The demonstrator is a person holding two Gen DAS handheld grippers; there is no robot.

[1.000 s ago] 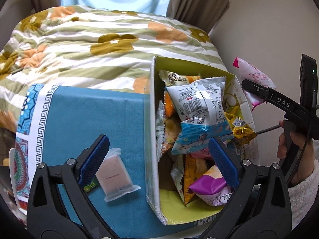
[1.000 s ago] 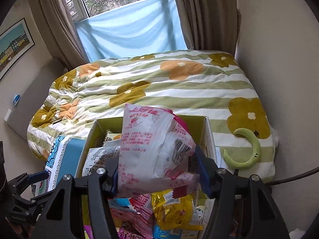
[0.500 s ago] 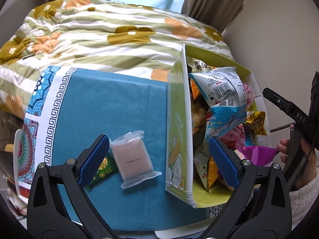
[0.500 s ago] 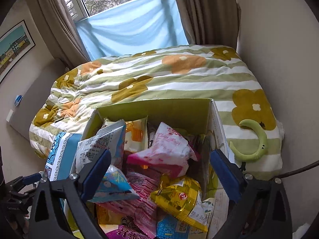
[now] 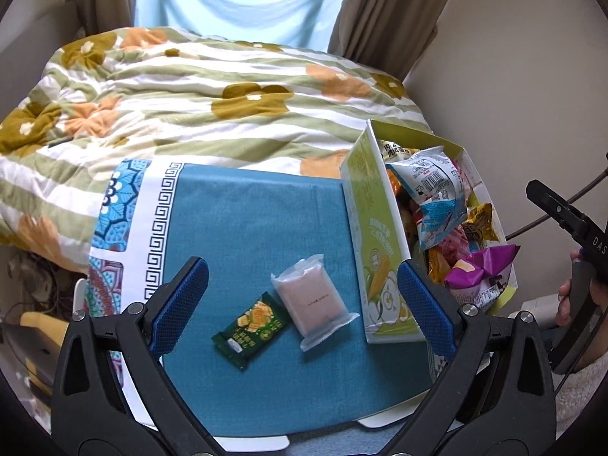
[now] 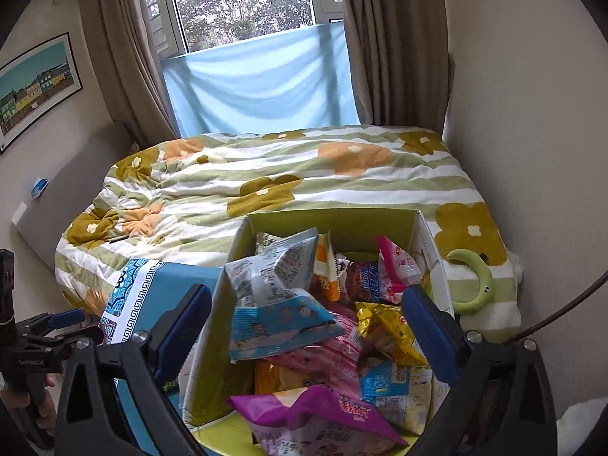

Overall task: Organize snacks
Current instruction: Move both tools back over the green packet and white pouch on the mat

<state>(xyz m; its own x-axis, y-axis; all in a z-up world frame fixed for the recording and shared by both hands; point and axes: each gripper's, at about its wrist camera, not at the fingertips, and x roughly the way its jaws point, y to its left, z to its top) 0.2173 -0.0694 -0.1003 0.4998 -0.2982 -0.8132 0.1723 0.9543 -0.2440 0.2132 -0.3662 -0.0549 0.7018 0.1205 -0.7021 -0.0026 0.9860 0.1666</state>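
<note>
A green cardboard box [image 5: 380, 250] full of snack packets stands at the right of a blue cloth [image 5: 258, 228]. On the cloth lie a pale pink wrapped bar [image 5: 313, 300] and a small dark green packet [image 5: 249, 326]. My left gripper [image 5: 302, 304] is open above these two, touching neither. In the right wrist view my right gripper [image 6: 307, 334] is open and empty above the box [image 6: 342, 224], over a blue-white packet [image 6: 277, 296], a pink-white packet [image 6: 399, 266], a yellow one [image 6: 383, 326] and a purple one [image 6: 315, 414].
A bed with a flowered green-striped quilt [image 6: 266, 174] lies behind the cloth and box. A green crescent toy [image 6: 475, 285] rests on the quilt right of the box. The wall [image 5: 513, 76] is close on the right. A hand [image 5: 570, 300] holds the right gripper's handle.
My right gripper opened and dropped the pink-white packet into the box, then drew back. My left gripper moved left from the box to over the cloth, bringing the green packet into view.
</note>
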